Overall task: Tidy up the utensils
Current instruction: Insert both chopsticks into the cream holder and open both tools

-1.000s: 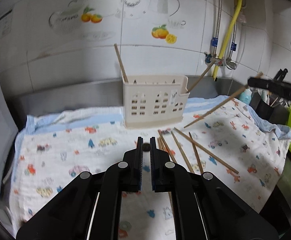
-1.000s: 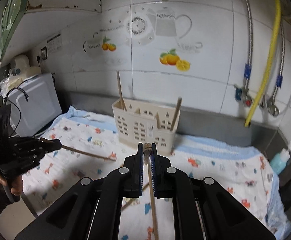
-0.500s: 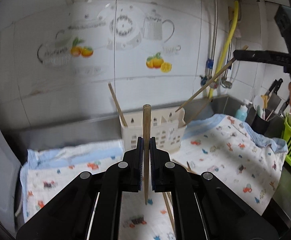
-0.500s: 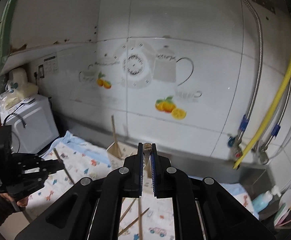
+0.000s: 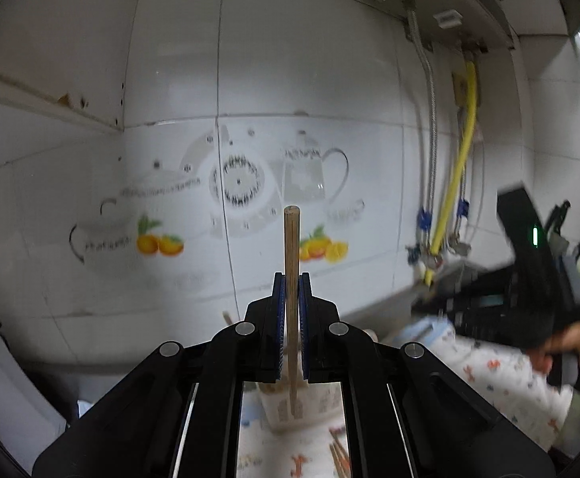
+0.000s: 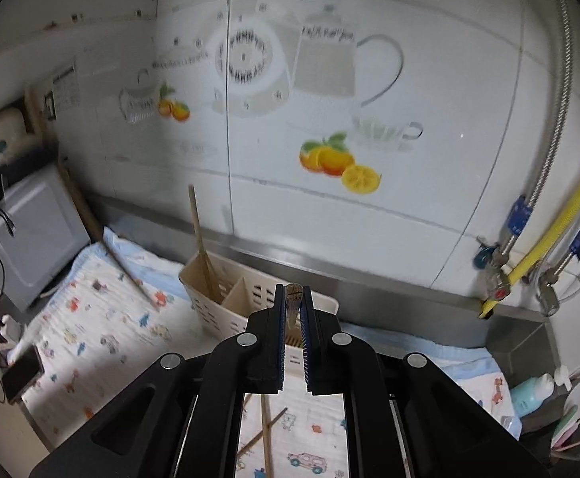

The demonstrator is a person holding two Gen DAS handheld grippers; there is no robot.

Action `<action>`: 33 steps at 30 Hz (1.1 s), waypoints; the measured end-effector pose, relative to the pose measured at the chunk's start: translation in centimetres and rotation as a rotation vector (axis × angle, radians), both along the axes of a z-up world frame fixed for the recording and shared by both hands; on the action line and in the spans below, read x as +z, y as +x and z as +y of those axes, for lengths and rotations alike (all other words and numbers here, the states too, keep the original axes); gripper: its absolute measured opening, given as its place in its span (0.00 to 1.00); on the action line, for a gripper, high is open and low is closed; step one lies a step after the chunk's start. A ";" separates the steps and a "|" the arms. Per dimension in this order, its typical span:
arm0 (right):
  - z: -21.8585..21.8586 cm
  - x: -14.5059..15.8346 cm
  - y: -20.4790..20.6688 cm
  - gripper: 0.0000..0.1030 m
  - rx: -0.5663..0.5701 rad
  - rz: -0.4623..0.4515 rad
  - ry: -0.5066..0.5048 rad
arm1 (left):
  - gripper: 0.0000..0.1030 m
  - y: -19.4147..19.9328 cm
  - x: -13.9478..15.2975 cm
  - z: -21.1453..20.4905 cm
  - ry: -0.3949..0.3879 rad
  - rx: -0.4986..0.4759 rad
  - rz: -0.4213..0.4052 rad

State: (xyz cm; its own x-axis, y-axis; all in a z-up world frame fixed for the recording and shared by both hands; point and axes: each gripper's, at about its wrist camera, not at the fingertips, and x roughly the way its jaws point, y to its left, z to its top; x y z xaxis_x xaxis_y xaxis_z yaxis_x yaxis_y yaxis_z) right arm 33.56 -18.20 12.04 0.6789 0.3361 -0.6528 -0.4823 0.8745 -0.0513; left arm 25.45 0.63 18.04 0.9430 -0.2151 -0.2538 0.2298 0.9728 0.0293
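Note:
My left gripper is shut on a wooden chopstick held upright, its lower end hanging over the cream slotted utensil holder below. My right gripper is shut on another chopstick seen end-on, just above the holder, which has one chopstick standing in its left compartment. Loose chopsticks lie on the printed cloth in the right wrist view and in the left wrist view. The right gripper also shows at the right of the left wrist view, blurred.
A printed cloth covers the counter. A microwave stands at left with a phone near the cloth's edge. Tiled wall, yellow hose and water valves are behind. Bottles and dishes crowd the right.
Both grippers have lifted and moved toward the holder with their chopsticks. The left view has tilted up to the wall; the right gripper has come in over the holder.

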 end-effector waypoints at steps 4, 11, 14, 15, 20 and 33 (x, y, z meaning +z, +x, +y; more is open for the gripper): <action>0.3 -1.2 0.6 0.07 0.005 0.014 -0.018 | 0.05 2.0 0.3 -0.2 -0.021 0.018 -0.019; 0.3 -2.1 1.2 0.07 0.008 0.017 -0.029 | 0.05 5.7 -2.0 -0.1 -0.065 0.060 -0.001; 0.4 -2.4 1.3 0.07 0.010 0.019 -0.031 | 0.05 6.9 -3.3 0.2 -0.078 0.081 0.032; 0.4 -2.5 1.3 0.07 0.012 0.019 -0.031 | 0.05 7.1 -3.7 0.4 -0.082 0.083 0.038; 0.4 -3.1 1.5 0.07 0.019 0.033 -0.023 | 0.05 8.3 -5.8 1.2 -0.089 0.102 0.090; -0.1 -2.0 0.7 0.09 0.001 -0.016 0.004 | 0.07 9.5 -8.1 1.5 -0.084 0.097 0.178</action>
